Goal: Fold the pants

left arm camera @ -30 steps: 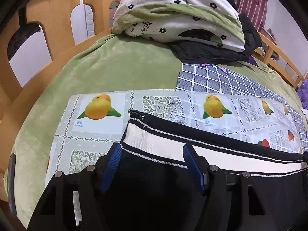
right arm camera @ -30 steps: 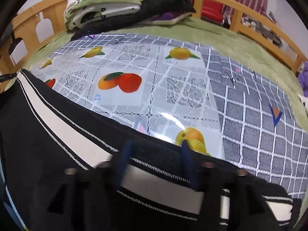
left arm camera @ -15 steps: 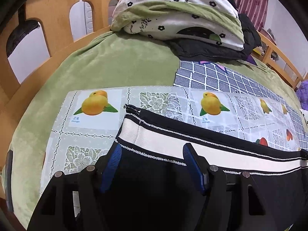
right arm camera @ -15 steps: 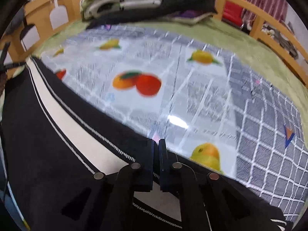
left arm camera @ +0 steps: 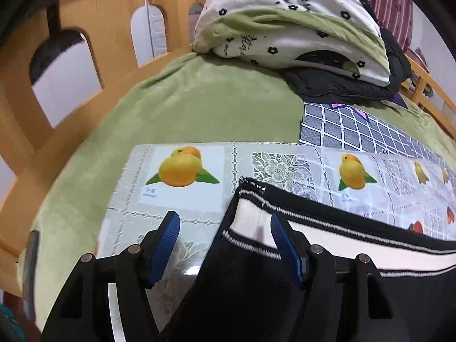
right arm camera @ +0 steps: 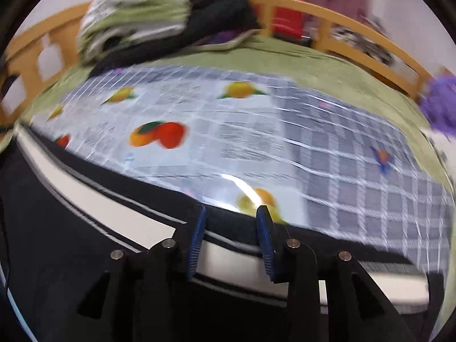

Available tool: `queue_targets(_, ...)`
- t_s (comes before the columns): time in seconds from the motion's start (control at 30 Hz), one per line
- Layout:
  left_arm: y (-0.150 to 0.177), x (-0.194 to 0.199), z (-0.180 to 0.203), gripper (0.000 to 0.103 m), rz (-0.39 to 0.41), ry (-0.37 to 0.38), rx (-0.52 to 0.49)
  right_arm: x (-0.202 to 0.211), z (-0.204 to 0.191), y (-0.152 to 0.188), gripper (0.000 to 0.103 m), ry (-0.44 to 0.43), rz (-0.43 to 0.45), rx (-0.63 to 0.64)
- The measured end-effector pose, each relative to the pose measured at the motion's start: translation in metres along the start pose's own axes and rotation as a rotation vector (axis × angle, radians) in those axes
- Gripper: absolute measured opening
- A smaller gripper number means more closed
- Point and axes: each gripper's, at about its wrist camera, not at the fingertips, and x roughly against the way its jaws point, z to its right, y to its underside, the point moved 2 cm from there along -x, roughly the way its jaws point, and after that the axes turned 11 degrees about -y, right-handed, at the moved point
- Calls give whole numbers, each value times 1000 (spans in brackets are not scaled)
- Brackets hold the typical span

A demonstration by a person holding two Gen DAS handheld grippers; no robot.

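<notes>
Small, unreadable caption under mango picture [left arm camera: 182, 171]

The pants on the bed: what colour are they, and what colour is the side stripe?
Black pants, white side stripe edged in thin lines; clearest in the left wrist view.

Wooden-railed bed [left arm camera: 94, 22], green blanket [left arm camera: 182, 108] spread over it. On the blanket: glossy fruit-print mat [left arm camera: 185, 199], grey checked mat [left arm camera: 356, 131] partly beneath it, folded floral quilt [left arm camera: 285, 20] on dark clothing [left arm camera: 336, 88]; black white-striped pants [left arm camera: 327, 236] on the mat
</notes>
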Motion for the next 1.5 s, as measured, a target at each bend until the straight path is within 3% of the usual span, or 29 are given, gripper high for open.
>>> queue_targets(0.1, -7, -16, 8, 61, -22, 32, 4, 11, 34, 16, 36, 84, 28, -117)
queue_targets(0.13, -9, -21, 12, 26, -26, 36, 1, 12, 44, 20, 34, 98, 31, -152)
queue_targets(0.17, -12, -27, 17, 16, -38, 64, -19, 12, 57, 26, 32, 105, 42, -205)
queue_targets(0.23, -20, -35, 17, 16, -27, 80, 14, 9, 69, 30, 16, 93, 43, -239)
queue_targets(0.33, -24, -49, 23, 17, -43, 63, -2, 5, 76, 26, 12, 105, 40, -273)
queue_targets(0.4, -21, -52, 31, 26, -45, 4, -38, -2, 75, 27, 12, 126, 22, -258)
queue_targets(0.47, -21, -42, 27, 52, -51, -65, -35, -4, 73, 26, 12, 147, 12, -245)
queue_targets(0.5, -21, -36, 21, 55, -53, -70, -11, -1, 72, 25, 12, 155, 7, -252)
queue_targets(0.57, -18, -17, 6, 56, -50, -18, 24, 8, 68, 24, 17, 174, 5, -276)
queue_targets(0.63, -10, 4, -8, 57, -59, 28, 35, 25, 56, 24, 36, 176, 29, -289)
queue_targets(0.7, 5, 26, -23, 57, -67, 55, 49, 45, 39, 23, 47, 169, 69, -282)
queue_targets(0.83, 46, 68, -47, 57, -70, 124, 74, 78, 5, 26, 56, 179, 97, -317)
queue_targets(0.97, 92, 82, -63, 58, -97, 81, 99, 108, -30, 36, 56, 163, 91, -351)
queue_targets(1.07, 115, 69, -69, 57, -130, 136, 137, 127, -50, 44, 56, 163, 78, -334)
queue_targets(1.13, 115, 63, -70, 56, -111, 145, 171, 140, -63, 53, 56, 148, 79, -317)
queue_targets(1.2, 109, 57, -73, 46, -80, 161, 205, 152, -71, 62, 56, 156, 74, -311)
queue_targets(1.23, 105, 53, -72, 19, -76, 171, 207, 158, -74, 67, 56, 163, 73, -315)
queue_targets(1.27, 101, 49, -72, 6, -86, 164, 188, 163, -76, 71, 56, 170, 68, -323)
queue_targets(1.3, 98, 47, -78, 6, -84, 145, 202, 168, -77, 74, 56, 176, 66, -332)
queue_targets(1.37, 97, 46, -85, 6, -72, 198, 228, 180, -80, 80, 56, 188, 72, -346)
queue_targets(1.43, 100, 38, -83, 7, -80, 182, 208, 191, -81, 84, 56, 193, 79, -346)
queue_targets(1.5, 105, 26, -80, 15, -117, 157, 211, 201, -81, 89, 56, 182, 93, -366)
